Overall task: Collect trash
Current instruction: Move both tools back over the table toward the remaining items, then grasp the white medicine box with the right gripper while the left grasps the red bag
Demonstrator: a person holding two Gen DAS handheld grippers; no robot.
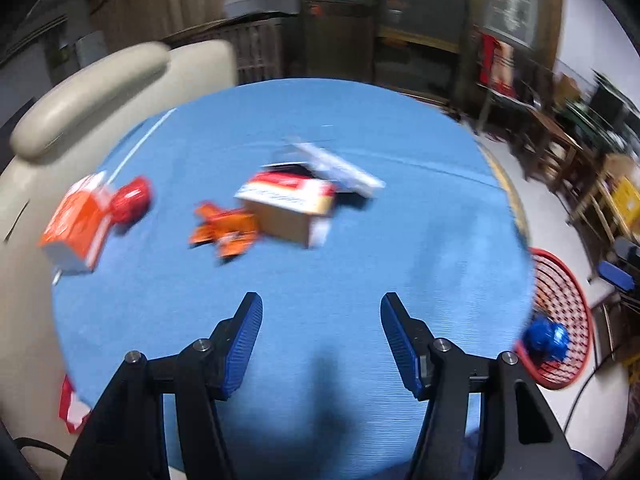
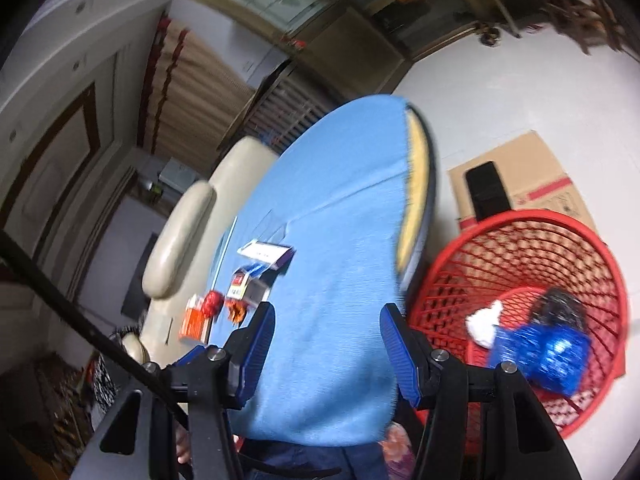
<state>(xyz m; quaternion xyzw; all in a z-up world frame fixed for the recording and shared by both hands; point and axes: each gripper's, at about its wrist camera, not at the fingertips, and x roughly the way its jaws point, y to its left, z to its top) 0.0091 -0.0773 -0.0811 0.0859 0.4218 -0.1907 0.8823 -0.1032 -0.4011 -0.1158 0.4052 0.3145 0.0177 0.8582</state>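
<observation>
Worktop (image 1: 360,280), blue-covered: 1.
On it:
- orange-and-white carton (image 1: 76,224): 1
- red crumpled wrapper (image 1: 132,200): 1
- orange crumpled wrapper (image 1: 226,230): 1
- open cardboard box with red-and-white flaps (image 1: 288,208): 1
- flat white packet (image 1: 340,168): 1

Red mesh basket (image 2: 520,248), on the floor: 1.
In it:
- blue crumpled wrapper (image 2: 548,356): 1
- white crumpled piece (image 2: 484,324): 1
- black item (image 2: 560,304), kind unclear: 1

Brown cardboard box (image 2: 532,176) behind the basket: 1.
</observation>
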